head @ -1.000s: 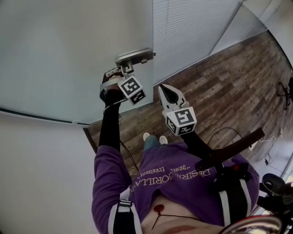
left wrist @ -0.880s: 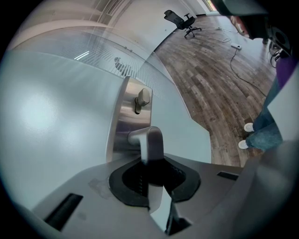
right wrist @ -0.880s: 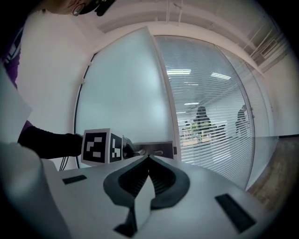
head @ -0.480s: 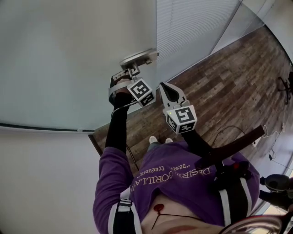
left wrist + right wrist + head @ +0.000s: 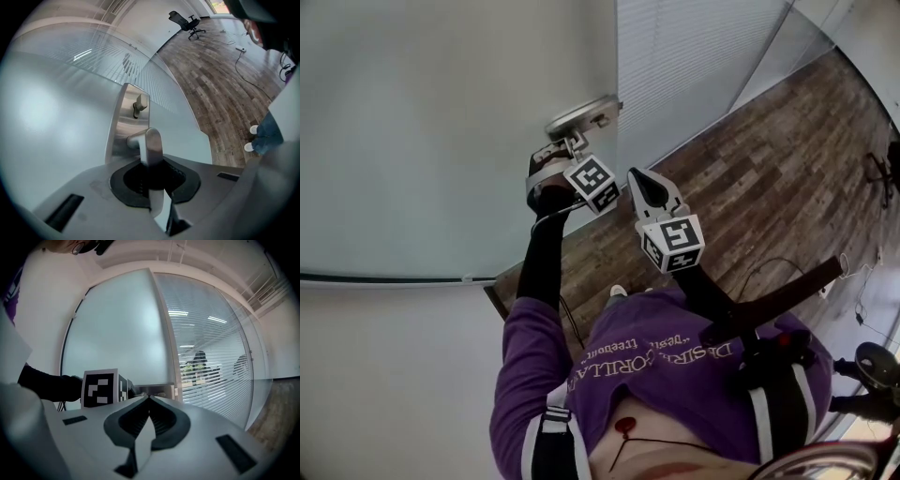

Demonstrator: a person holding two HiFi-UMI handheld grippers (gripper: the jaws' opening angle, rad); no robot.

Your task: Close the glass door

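The frosted glass door (image 5: 441, 141) fills the left of the head view. Its steel lever handle (image 5: 151, 144) juts from a steel plate (image 5: 123, 126) beside the door's edge. My left gripper (image 5: 569, 147) is shut on that lever, which runs straight between the jaws in the left gripper view. My right gripper (image 5: 640, 184) hangs just right of it, apart from the door, shut with nothing between its tips (image 5: 149, 397). In the right gripper view the door (image 5: 117, 333) stands ahead, with the left gripper's marker cube (image 5: 99, 388) at the handle plate (image 5: 157, 390).
A fixed glass wall with blinds (image 5: 694, 66) adjoins the door's edge on the right. Wood-plank floor (image 5: 750, 178) spreads to the right, with cables on it. An office chair (image 5: 187, 21) stands far off. The person's shoes (image 5: 252, 137) are near the door.
My left gripper, still on the handle, has moved right with the door; the door's bottom edge has swung along. The right gripper drifted slightly right too.
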